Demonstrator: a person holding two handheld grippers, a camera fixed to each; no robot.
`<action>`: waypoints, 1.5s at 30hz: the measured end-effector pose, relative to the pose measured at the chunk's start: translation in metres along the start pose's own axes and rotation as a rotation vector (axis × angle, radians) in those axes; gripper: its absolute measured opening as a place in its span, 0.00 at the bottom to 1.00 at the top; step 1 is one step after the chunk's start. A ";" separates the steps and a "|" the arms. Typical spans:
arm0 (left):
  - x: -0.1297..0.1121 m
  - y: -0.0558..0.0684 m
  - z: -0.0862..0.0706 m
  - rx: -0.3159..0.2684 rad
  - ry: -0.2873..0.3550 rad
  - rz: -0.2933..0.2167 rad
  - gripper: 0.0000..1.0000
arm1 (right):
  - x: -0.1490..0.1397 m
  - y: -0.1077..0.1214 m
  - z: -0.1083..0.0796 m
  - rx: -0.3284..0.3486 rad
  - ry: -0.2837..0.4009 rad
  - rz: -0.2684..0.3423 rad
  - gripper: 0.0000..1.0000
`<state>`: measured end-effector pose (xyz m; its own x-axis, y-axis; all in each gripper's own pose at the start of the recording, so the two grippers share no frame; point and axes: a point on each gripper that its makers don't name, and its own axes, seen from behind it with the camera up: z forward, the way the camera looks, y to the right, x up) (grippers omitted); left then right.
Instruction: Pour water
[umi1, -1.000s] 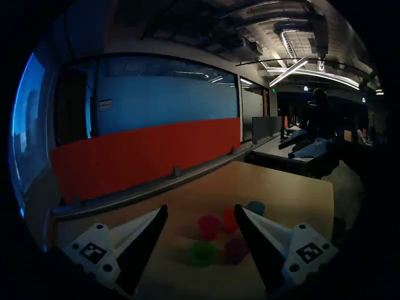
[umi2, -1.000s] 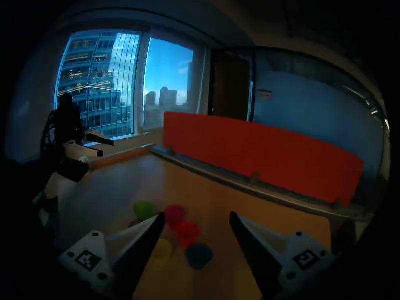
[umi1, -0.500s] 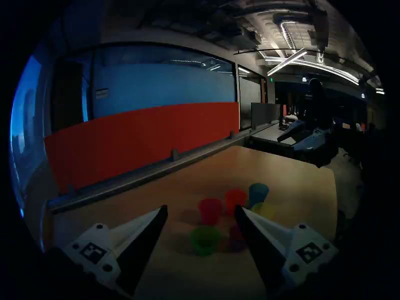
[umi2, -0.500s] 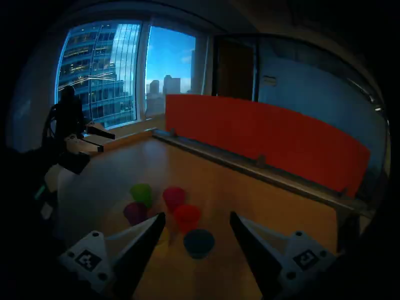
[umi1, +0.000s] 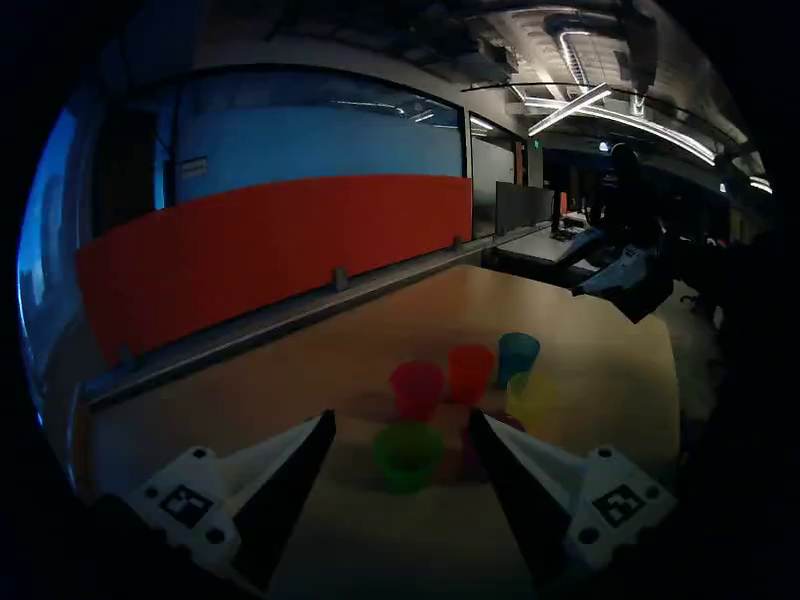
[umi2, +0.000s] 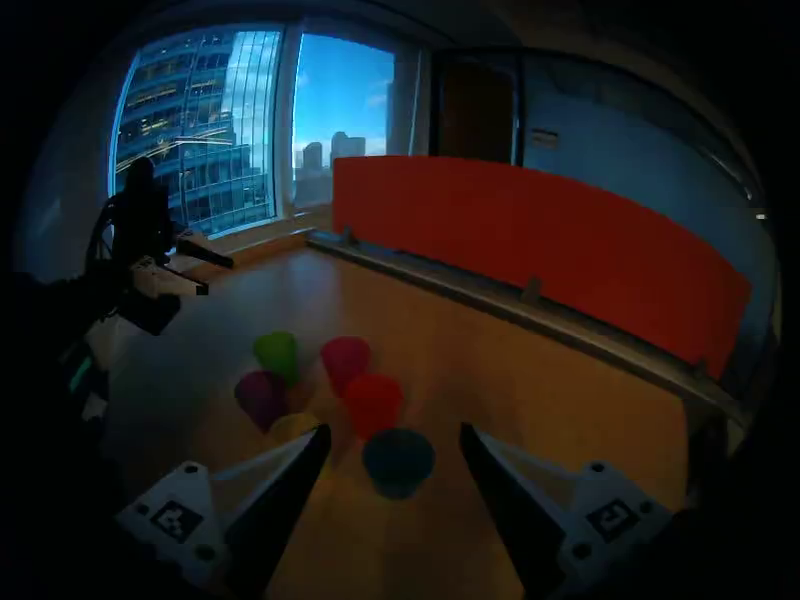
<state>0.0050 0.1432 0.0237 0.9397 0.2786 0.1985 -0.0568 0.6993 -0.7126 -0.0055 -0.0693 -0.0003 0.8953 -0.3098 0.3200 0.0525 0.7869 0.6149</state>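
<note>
The left gripper (umi1: 401, 414) is hovering spread and empty above the green cup (umi1: 408, 455), the right gripper (umi2: 394, 428) likewise above the blue cup (umi2: 398, 462).

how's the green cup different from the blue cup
Colour: the green cup is bright green, the blue cup a teal blue.
Place: the green cup stands at the end of the cluster nearest the left gripper, the blue cup at the end nearest the right gripper.
Shared: both stand upright, mouths up, on the wooden table, and neither is gripped.
</note>
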 end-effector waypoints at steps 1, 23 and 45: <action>-0.003 0.001 0.001 -0.002 -0.006 0.001 0.99 | -0.002 0.000 0.002 0.002 -0.003 0.000 1.00; -0.074 0.011 0.034 -0.059 -0.128 -0.018 1.00 | -0.065 0.002 0.041 0.017 -0.092 -0.012 1.00; -0.115 0.010 0.070 -0.098 -0.212 -0.034 0.99 | -0.101 0.011 0.074 0.017 -0.152 -0.020 1.00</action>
<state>-0.1271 0.1645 0.0406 0.8482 0.3951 0.3527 0.0160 0.6464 -0.7628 -0.1276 -0.0688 0.0275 0.8170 -0.4031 0.4123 0.0606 0.7711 0.6338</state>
